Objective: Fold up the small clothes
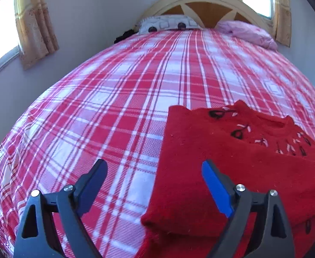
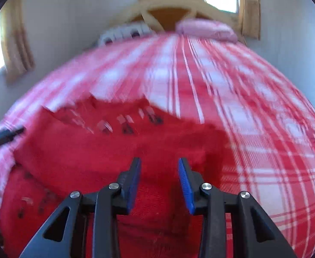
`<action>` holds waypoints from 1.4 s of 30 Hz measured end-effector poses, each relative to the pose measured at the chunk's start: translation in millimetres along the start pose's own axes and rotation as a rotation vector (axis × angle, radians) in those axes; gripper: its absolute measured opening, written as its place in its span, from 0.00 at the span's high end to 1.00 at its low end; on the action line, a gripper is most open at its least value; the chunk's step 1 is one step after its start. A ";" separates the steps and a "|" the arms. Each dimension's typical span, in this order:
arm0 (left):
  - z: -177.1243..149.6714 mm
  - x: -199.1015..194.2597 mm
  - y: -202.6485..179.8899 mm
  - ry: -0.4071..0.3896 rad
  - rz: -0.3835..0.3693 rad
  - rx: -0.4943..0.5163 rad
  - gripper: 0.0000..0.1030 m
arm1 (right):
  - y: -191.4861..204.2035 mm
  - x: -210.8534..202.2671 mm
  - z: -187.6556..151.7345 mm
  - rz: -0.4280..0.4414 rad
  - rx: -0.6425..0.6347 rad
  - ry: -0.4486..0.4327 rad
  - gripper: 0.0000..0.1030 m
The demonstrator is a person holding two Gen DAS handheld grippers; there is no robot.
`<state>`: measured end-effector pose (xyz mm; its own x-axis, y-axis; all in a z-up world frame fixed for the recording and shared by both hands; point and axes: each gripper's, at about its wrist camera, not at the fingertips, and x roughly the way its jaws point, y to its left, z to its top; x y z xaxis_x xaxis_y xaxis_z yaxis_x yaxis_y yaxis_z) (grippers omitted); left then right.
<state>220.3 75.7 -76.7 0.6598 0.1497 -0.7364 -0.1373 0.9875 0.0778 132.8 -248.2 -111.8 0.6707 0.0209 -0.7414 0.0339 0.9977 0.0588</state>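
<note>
A small red knitted sweater (image 1: 232,161) with black and white embroidery near the neck lies partly folded on the red-and-white plaid bedspread (image 1: 114,96). My left gripper (image 1: 155,162) hovers wide open over the sweater's left edge; one finger is above the blanket, the other above the knit, and nothing is between them. In the blurred right wrist view, the sweater (image 2: 114,150) fills the lower left. My right gripper (image 2: 159,160) hangs over its right part, jaws partly apart with no cloth pinched. A dark finger-like shape (image 2: 4,136) pokes in at the left edge.
At the head of the bed are a white patterned pillow (image 1: 166,23) and a pink pillow (image 1: 247,33), against a wooden headboard (image 1: 207,6). Curtained windows (image 1: 0,36) flank the bed. The plaid bedspread (image 2: 254,129) stretches beyond the sweater, left and right.
</note>
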 end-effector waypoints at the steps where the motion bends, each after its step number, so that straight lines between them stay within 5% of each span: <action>1: -0.1 7.5 -0.5 0.009 0.010 -0.006 0.11 | -6.7 5.9 -0.7 0.018 0.039 -0.011 0.64; 5: -7.6 40.1 7.5 0.069 0.067 -0.052 0.06 | -19.2 14.0 6.2 0.019 0.087 -0.024 0.65; 11: -7.3 48.1 31.0 0.127 -0.021 -0.182 0.00 | -9.6 14.5 8.1 -0.034 0.021 -0.028 0.64; 17: -12.4 -2.0 29.6 0.023 -0.005 -0.044 0.02 | -12.6 -65.2 -4.8 0.048 0.084 -0.234 0.63; 24: -31.0 -35.4 21.3 -0.086 -0.014 0.037 0.01 | 15.0 -50.8 -47.3 0.005 -0.055 -0.078 0.63; 29: -43.7 7.6 4.9 0.030 0.066 0.131 0.01 | 25.6 -51.5 -55.5 -0.048 -0.114 -0.086 0.62; 35: -37.6 -32.4 42.5 -0.039 -0.036 0.058 0.02 | 0.0 -113.6 -65.3 0.081 0.028 -0.169 0.62; 42: -60.0 -62.4 79.3 -0.101 -0.102 0.067 0.02 | -35.0 -157.2 -108.1 0.011 0.071 -0.161 0.61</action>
<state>123.9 141.7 -64.9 0.7390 0.0498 -0.6719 -0.0189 0.9984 0.0532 -53.9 -279.4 -69.6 0.7809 0.0151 -0.6244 0.0746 0.9903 0.1173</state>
